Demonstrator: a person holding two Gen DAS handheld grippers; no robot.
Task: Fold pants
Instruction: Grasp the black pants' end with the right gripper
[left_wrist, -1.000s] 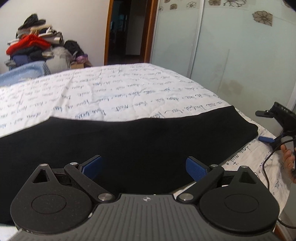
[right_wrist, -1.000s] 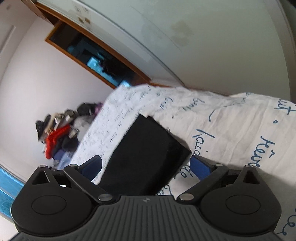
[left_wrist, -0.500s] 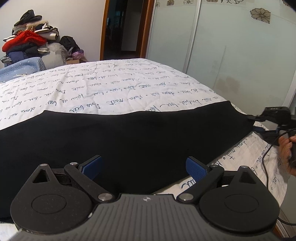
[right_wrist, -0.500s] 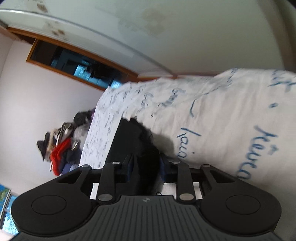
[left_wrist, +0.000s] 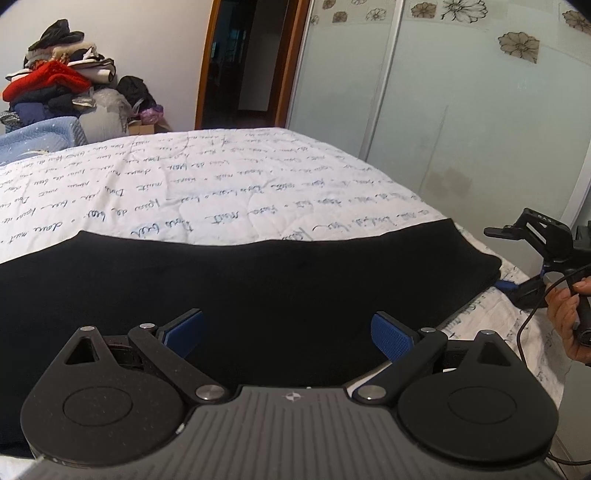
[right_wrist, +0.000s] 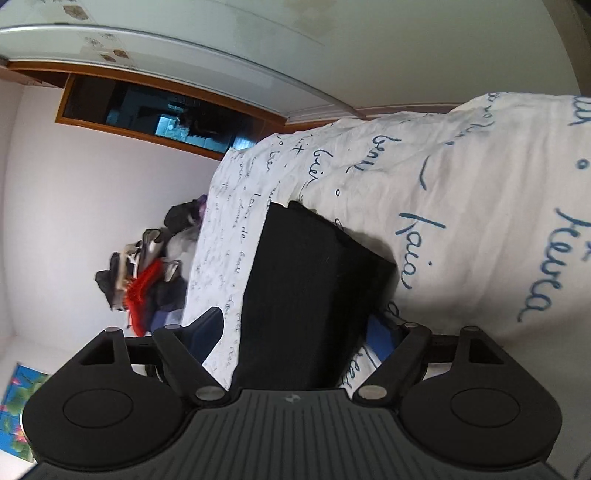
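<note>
Left gripper (left_wrist: 288, 328) hovered over the black pants (left_wrist: 258, 288) spread flat on the bed (left_wrist: 221, 184), jaws apart. My right gripper (right_wrist: 295, 328), clamped on the hem half a second ago, had reopened around it, so no fold was started.

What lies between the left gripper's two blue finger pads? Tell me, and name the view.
Only the black fabric pants spread on the white script-printed bedcover; the left gripper is open above them, as the left wrist view shows.

Both tools (left_wrist: 287, 330) (right_wrist: 295, 334) spread wide
</note>
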